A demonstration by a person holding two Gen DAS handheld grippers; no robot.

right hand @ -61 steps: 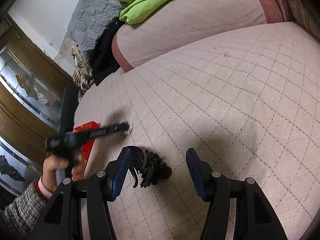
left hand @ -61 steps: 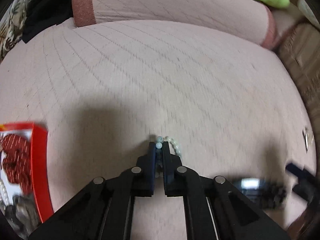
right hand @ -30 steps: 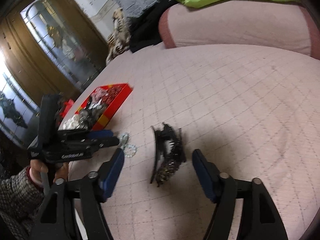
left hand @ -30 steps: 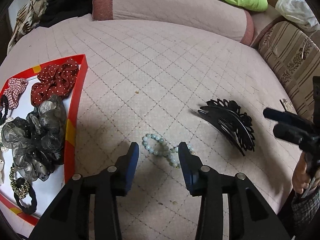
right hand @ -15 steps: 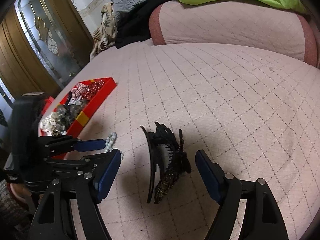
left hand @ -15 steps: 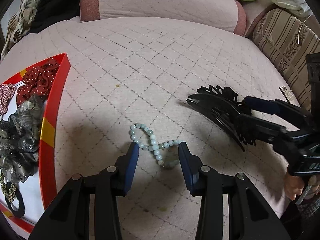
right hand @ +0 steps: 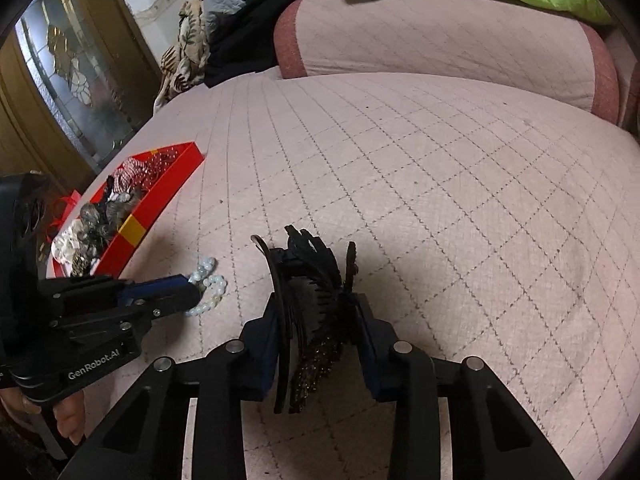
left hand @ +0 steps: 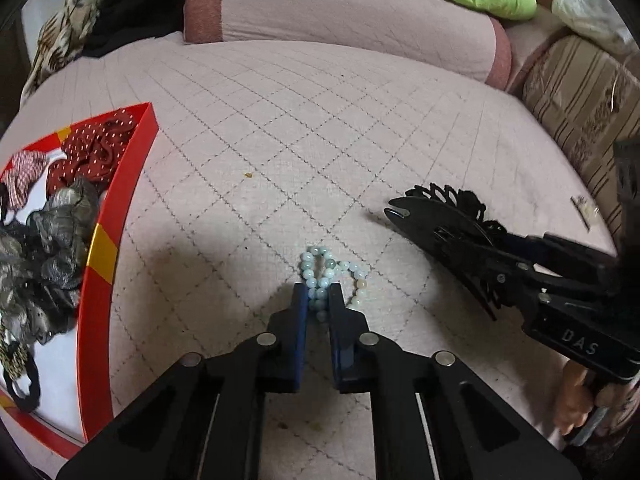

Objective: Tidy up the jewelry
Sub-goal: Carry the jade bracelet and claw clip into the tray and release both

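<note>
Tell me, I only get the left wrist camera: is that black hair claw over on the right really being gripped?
Observer: Yes. In the right wrist view the right gripper is shut on the black hair claw, with one blue pad against each side.
Operator: What lies past the red tray? My picture cuts off there.
Observer: Beyond the red tray stands a wooden door with a patterned glass panel.
Operator: Who holds my tool?
Observer: A bare hand holds the left gripper from below, while it pinches the pale bead bracelet.
</note>
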